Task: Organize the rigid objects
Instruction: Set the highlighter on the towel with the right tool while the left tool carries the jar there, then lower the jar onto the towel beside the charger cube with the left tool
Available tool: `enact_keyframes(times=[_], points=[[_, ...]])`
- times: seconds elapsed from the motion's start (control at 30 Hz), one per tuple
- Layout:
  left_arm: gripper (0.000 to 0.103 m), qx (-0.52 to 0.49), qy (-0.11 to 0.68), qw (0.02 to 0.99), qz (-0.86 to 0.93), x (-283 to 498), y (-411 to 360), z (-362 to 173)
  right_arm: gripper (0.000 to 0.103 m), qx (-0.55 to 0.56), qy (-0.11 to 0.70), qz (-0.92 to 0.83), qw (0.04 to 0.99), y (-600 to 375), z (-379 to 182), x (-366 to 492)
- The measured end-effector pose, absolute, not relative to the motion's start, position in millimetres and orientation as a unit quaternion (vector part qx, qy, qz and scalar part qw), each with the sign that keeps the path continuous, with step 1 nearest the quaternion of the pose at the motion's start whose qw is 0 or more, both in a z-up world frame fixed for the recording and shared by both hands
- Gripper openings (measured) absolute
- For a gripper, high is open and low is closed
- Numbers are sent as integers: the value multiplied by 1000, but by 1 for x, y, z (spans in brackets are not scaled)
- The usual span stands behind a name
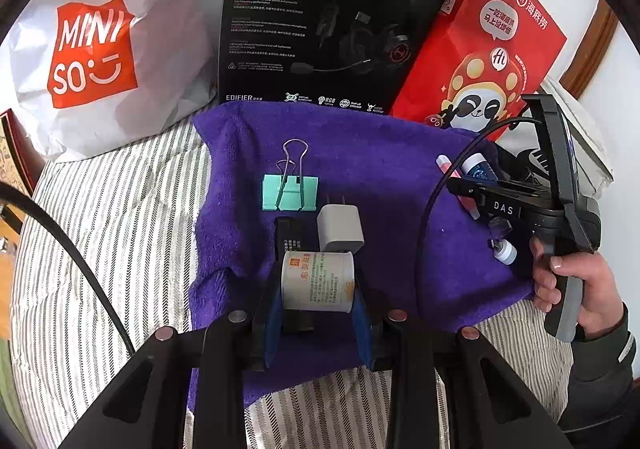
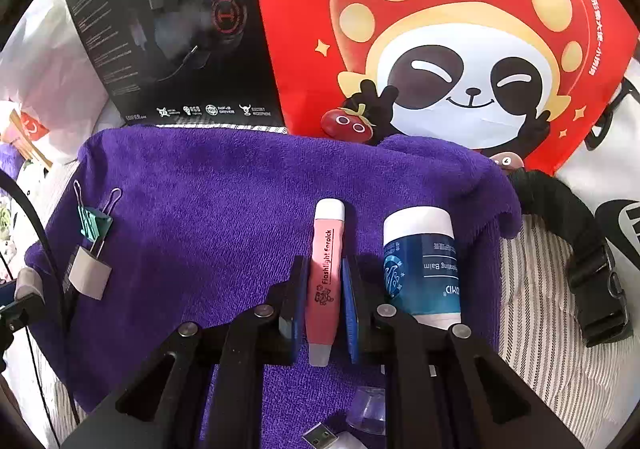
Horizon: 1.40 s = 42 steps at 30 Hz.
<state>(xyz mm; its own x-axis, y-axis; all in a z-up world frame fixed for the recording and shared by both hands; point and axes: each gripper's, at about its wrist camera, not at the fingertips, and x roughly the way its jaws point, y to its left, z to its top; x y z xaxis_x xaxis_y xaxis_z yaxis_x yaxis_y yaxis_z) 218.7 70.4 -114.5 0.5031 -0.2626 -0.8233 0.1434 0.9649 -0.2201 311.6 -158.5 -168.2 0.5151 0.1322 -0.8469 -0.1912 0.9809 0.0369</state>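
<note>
Left wrist view, lower centre: the left gripper (image 1: 318,303) clenches a light, stiff, slick tin (image 1: 318,281) across its sides, while the right gripper (image 2: 325,309) pinches the slim, rigid pink earpick (image 2: 325,281) mid-barrel, centre frame, over the towel (image 2: 208,185).

Ahead of the left gripper (image 1: 318,313) lie a mint-green metal binder clip (image 1: 290,193) and a white plastic plug adapter (image 1: 340,229), on a purple terry towel (image 1: 360,145) over grey-and-white striped bedding (image 1: 120,229). The right gripper (image 2: 322,313) has blue pads around a pink plastic flashlight earpick (image 2: 324,281).
</note>
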Motion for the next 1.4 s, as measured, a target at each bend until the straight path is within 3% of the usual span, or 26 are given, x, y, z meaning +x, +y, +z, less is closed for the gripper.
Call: enact_keyframes(times=[0.17,0.6,0.7,1.4], points=[[29,-60,486,863,-123,215,69,-114,38,-37,491,107,863,-149,-169,311],[29,-39,502,853,-135,223,44,-131,48,-37,463,93,881,-171,-128,251],[29,-22,507,851,-137,226,33,-136,55,-24,460,87,883,-188,-118,236],[33,75,515,845,-124,237,3,-146,56,28,473,74,877,-240,-129,133]])
